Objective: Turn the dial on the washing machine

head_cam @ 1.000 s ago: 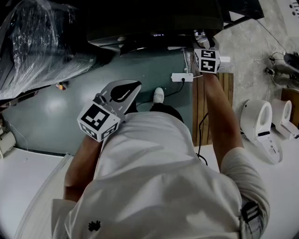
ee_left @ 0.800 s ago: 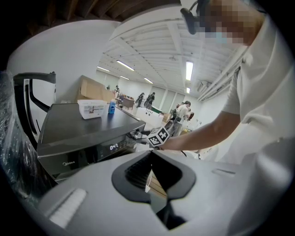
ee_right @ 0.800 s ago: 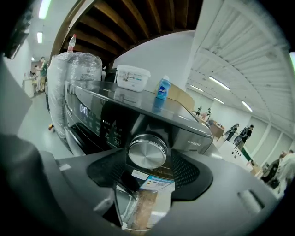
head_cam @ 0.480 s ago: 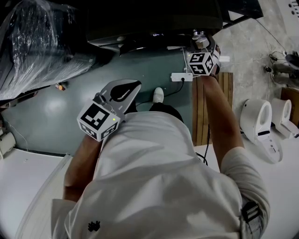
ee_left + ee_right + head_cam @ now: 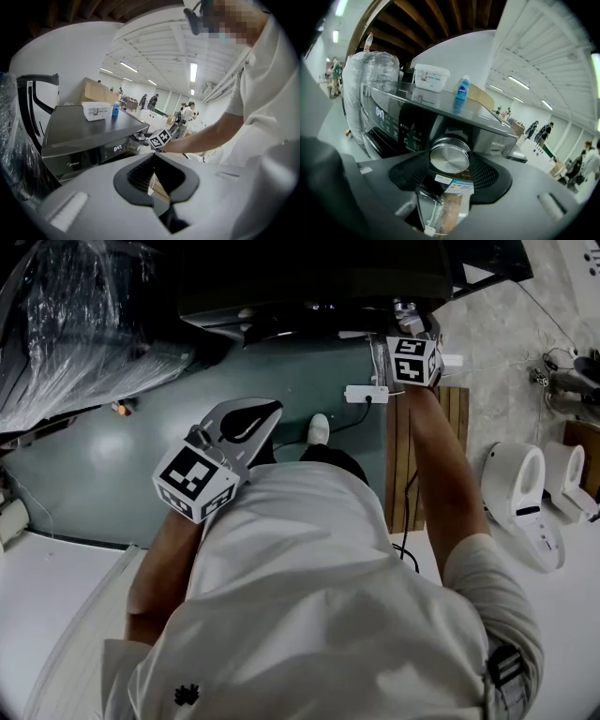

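dial (image 5: 450, 158) between right gripper (image 5: 405, 310) fingers (image 5: 488, 174) | box (image 5: 431, 77), bottle (image 5: 461, 95) on washing machine (image 5: 497, 138) | left gripper (image 5: 152, 156) well apart

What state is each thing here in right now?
Right gripper: shut on the dial.
Dial: gripped on both sides.
Left gripper: shut, holding nothing.
Washing machine: on, display lit.
Blue bottle: upright on top of it.
White tub: lid on.

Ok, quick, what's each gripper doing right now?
Left gripper: shut, empty.
Right gripper: shut on the dial.
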A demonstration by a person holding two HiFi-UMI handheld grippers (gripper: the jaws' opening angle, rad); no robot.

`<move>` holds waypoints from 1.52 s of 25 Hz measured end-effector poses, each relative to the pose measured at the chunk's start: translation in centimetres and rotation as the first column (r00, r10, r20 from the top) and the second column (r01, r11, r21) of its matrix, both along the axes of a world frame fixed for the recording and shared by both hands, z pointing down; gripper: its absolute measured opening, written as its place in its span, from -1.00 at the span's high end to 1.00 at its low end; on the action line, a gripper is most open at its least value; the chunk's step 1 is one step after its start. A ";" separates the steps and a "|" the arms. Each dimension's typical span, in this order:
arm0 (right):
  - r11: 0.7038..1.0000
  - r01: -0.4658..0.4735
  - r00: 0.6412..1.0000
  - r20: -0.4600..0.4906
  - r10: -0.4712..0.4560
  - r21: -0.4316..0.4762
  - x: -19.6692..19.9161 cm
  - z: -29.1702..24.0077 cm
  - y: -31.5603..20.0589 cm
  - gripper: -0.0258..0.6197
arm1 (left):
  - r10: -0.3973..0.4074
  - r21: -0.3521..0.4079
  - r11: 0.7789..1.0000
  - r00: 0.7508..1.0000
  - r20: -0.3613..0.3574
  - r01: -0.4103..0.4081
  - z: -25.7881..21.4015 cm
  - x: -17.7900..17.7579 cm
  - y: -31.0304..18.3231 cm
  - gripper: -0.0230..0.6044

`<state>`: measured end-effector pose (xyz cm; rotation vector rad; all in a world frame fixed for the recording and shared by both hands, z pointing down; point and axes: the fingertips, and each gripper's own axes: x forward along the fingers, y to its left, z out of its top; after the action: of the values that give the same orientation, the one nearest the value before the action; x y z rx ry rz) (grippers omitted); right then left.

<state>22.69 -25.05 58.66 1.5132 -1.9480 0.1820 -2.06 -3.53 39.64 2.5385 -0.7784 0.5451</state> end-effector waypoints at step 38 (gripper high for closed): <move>1.000 -0.001 1.000 0.009 0.001 0.003 0.1 0.1 0.1 0.09 | 0.004 -0.005 1.000 1.000 -0.003 -0.004 0.3 0.2 -0.2 0.75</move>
<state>22.80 -24.98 58.71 1.5181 -1.9552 0.1868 -1.91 -3.69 39.94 2.5361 -0.7703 0.5433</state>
